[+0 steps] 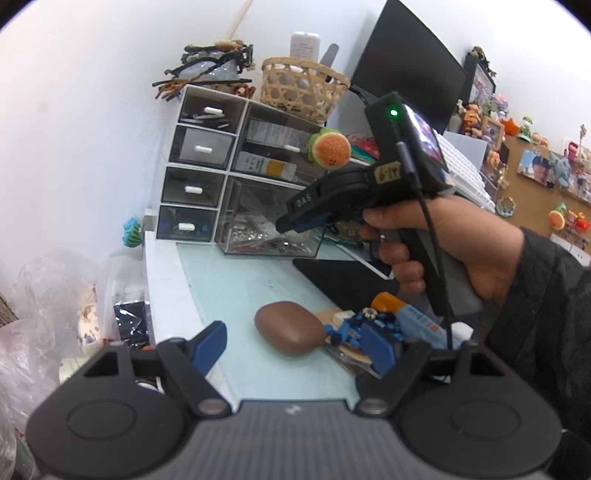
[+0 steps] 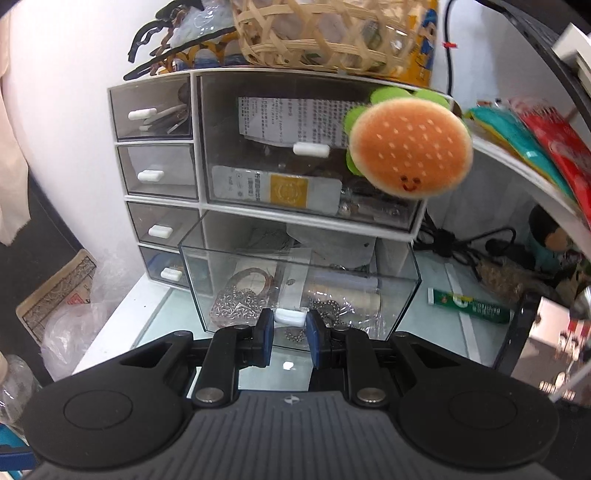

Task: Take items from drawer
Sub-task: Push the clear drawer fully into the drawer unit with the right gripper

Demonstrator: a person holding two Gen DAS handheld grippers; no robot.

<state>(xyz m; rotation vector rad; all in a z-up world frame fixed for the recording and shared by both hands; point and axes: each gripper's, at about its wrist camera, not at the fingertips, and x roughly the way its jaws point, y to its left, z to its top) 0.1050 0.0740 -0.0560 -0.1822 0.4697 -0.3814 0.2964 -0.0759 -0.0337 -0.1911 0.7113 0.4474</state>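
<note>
A white organizer with clear drawers (image 2: 207, 206) stands at the desk's back left; it also shows in the left wrist view (image 1: 207, 162). Its lower right clear drawer (image 2: 402, 295) is pulled out and holds metal chains, packets and a roll. My right gripper (image 2: 290, 321) is shut on the drawer's white handle (image 2: 290, 316); in the left wrist view it (image 1: 284, 225) is at the drawer front (image 1: 266, 225). My left gripper (image 1: 295, 343) is open and empty above the desk, well in front of the drawer.
A burger plush (image 2: 410, 155) hangs by the upper right drawer. A wicker basket (image 2: 317, 33) sits on the organizer. A brown oval case (image 1: 290, 332), blue items (image 1: 373, 328) and a black pad (image 1: 343, 273) lie on the desk. A green tube (image 2: 469, 304) lies to the right. Bags (image 1: 44, 321) hang off the left edge.
</note>
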